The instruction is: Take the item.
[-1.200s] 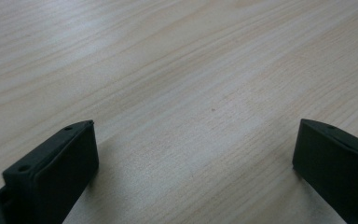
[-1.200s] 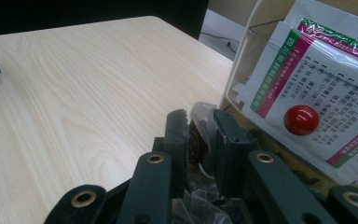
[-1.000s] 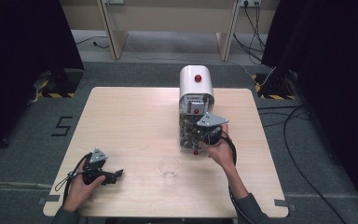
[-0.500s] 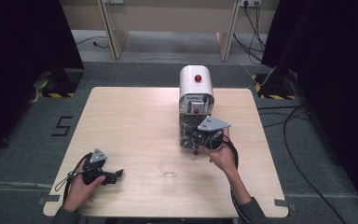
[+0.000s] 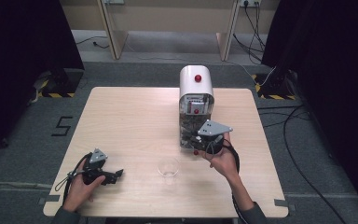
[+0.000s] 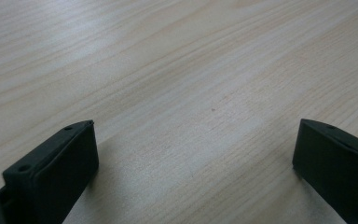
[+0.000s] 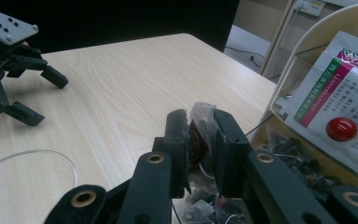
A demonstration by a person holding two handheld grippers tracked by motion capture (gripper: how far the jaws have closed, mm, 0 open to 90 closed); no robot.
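We see the right tool clamped on a small clear-wrapped packet, held just beside the dispenser front. Left tool rests apart on the worktop, jaws wide.

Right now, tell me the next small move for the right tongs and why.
Probably carry the small wrapped packet over to the clear cup and hold it above the rim. The right tongs are shut on the packet beside the white dispenser, the cup sits apart on the table, and the left tongs rest open, away from the cup.
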